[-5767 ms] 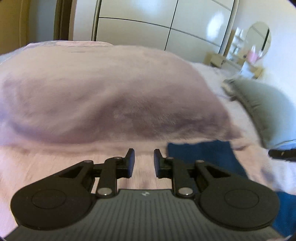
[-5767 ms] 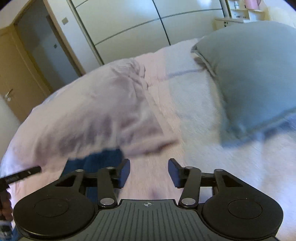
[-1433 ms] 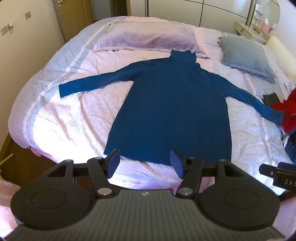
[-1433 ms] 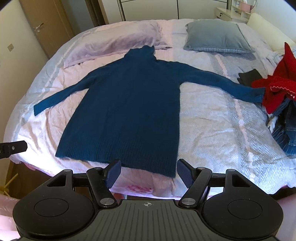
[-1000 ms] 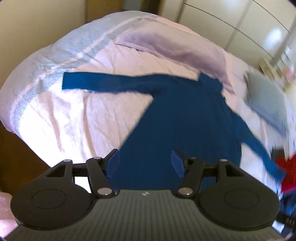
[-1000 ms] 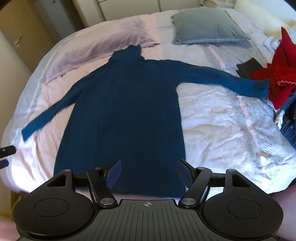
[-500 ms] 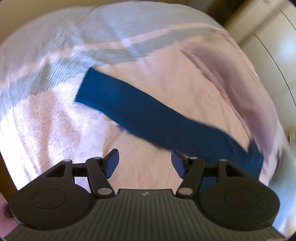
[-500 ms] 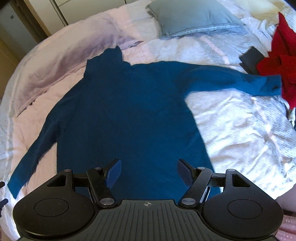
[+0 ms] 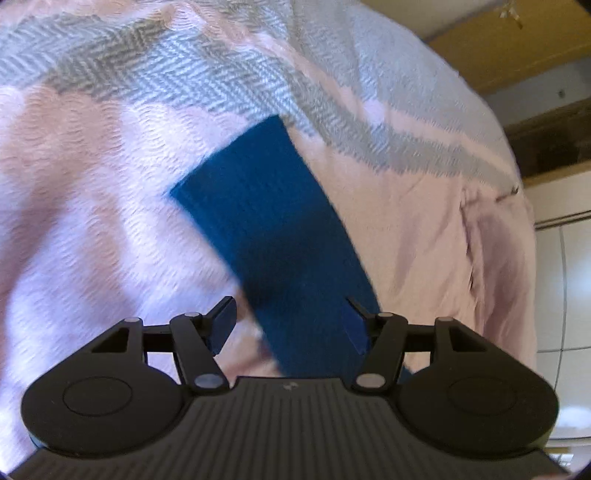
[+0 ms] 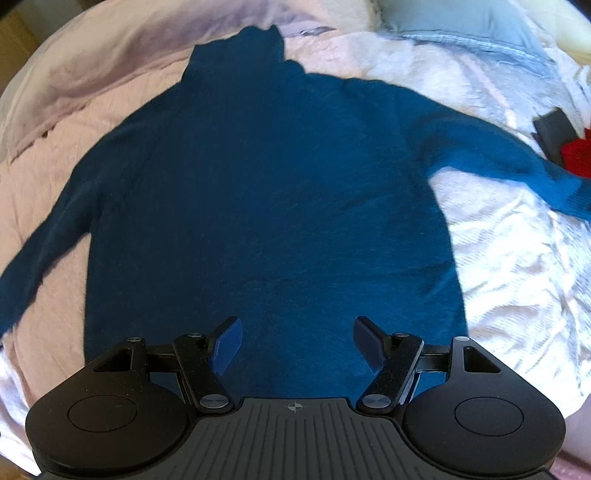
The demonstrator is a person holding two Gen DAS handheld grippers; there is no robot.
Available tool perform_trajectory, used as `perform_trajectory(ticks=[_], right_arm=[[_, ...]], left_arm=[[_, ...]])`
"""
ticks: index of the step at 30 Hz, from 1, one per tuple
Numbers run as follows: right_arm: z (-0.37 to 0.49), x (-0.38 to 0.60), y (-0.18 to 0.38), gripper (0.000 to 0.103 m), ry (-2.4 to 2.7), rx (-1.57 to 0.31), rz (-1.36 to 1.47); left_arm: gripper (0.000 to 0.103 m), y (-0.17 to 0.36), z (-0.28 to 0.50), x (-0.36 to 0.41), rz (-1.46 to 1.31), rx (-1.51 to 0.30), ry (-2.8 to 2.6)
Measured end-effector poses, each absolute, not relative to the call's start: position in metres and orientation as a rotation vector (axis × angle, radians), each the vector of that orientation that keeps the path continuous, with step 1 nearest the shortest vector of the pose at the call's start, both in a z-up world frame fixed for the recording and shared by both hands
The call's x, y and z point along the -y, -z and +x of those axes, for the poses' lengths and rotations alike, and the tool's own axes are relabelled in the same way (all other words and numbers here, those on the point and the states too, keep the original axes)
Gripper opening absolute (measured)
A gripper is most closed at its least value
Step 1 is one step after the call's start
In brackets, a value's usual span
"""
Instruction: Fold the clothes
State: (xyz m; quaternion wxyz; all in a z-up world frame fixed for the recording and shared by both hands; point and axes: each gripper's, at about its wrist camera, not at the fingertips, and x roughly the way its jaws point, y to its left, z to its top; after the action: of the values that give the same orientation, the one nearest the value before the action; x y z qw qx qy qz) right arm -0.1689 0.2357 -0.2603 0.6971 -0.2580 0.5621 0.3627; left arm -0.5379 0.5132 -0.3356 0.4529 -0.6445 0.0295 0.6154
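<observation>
A dark blue turtleneck sweater [image 10: 266, 192] lies flat on the bed, collar at the far side, both sleeves spread out. My right gripper [image 10: 297, 341] hovers open over the lower part of its body, nothing between the fingers. In the left wrist view one sleeve [image 9: 273, 236] runs diagonally across the pink cover, its cuff end toward the upper left. My left gripper [image 9: 290, 323] is open just above that sleeve, fingers straddling it without pressing on it.
The bed cover [image 9: 92, 229] is pink with a grey herringbone stripe [image 9: 192, 74]. A pink pillow [image 10: 122, 48] and a grey pillow [image 10: 461, 18] lie at the head. Red and dark clothes [image 10: 576, 151] sit at the right edge. A wooden door [image 9: 517, 40] stands beyond the bed.
Both grippers have dropped closer to the bed. The left one swung over to the sleeve and rolled, so the sleeve now fills its view. The right one moved in over the sweater's body.
</observation>
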Motion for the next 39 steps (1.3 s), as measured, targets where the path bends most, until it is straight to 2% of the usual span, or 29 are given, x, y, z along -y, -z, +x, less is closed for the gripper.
perform_trajectory(ticks=[5,7,8,9,10,12,16,21,24,25,29,31,34,39], right_arm=[[-0.162,-0.236,0.299,0.07,-0.822,-1.286,-0.611],[-0.156,-0.233,0.316,0.07,-0.825,-1.31,-0.607],[-0.154,-0.231,0.321,0.07,-0.83,-1.312,-0.603],[-0.151,-0.229,0.326,0.07,-0.836,-1.315,-0.6],[-0.147,-0.226,0.33,0.07,-0.843,-1.315,-0.597],[-0.137,-0.219,0.336,0.07,-0.857,-1.311,-0.591],[-0.111,-0.195,0.337,0.07,-0.846,-1.299,-0.557],[-0.067,-0.163,0.325,0.07,-0.786,-1.294,-0.482],[-0.042,-0.146,0.317,0.07,-0.753,-1.28,-0.425],[-0.035,-0.142,0.316,0.07,-0.746,-1.274,-0.408],[-0.01,-0.134,0.314,0.07,-0.71,-1.262,-0.357],[-0.002,-0.133,0.317,0.07,-0.701,-1.272,-0.33],[0.007,-0.136,0.32,0.07,-0.705,-1.282,-0.285],[0.031,-0.155,0.335,0.07,-0.788,-1.322,-0.114]], left_arm=[[0.053,0.359,-0.535,-0.507,-1.59,-0.002,-1.541],[0.049,0.362,-0.532,-0.503,-1.543,-0.006,-1.561],[0.038,0.361,-0.53,-0.503,-1.512,-0.012,-1.569],[0.015,0.357,-0.527,-0.505,-1.468,-0.024,-1.573],[0.003,0.353,-0.524,-0.508,-1.425,-0.035,-1.577],[0.004,0.341,-0.517,-0.514,-1.327,-0.052,-1.583],[0.004,0.279,-0.476,-0.53,-1.045,-0.022,-1.545],[0.004,0.175,-0.369,-0.51,-0.66,0.001,-1.258],[0.005,0.145,-0.286,-0.462,-0.548,-0.045,-0.933],[0.008,0.145,-0.258,-0.443,-0.538,-0.086,-0.809],[0.032,0.192,-0.161,-0.375,-0.547,-0.391,-0.478],[0.031,0.224,-0.132,-0.349,-0.531,-0.558,-0.415],[0.03,0.263,-0.129,-0.336,-0.499,-0.713,-0.433],[0.031,0.286,-0.169,-0.361,-0.456,-0.828,-0.628]])
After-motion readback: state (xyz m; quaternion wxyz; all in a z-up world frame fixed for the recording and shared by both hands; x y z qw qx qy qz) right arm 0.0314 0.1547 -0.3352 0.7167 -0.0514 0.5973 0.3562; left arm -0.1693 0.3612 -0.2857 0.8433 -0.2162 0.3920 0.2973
